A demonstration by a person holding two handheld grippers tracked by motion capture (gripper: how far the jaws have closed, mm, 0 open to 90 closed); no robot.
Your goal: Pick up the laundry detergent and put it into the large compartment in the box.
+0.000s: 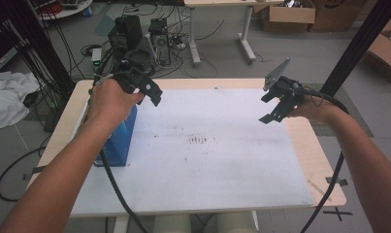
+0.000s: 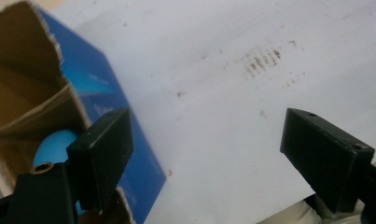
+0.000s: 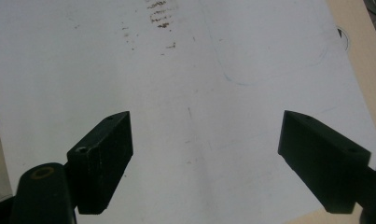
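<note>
A blue cardboard box (image 1: 119, 137) stands open-topped at the left of the white table sheet (image 1: 207, 160). In the left gripper view the blue box (image 2: 106, 88) shows its brown inside and a light blue round object (image 2: 55, 145) lying in it. My left gripper (image 1: 152, 92) is held above the box's far end, open, with nothing between its jaws (image 2: 206, 154). My right gripper (image 1: 275, 104) hovers over the sheet's right side, open and empty (image 3: 204, 158).
The white sheet (image 3: 213, 84) bears dark smudges (image 1: 198, 141) at its middle. Bare wood of the table (image 1: 324, 170) borders it on the right. Beyond the table, computer cases (image 1: 135, 34), cables, another desk and cardboard boxes (image 1: 287, 14) sit on the floor.
</note>
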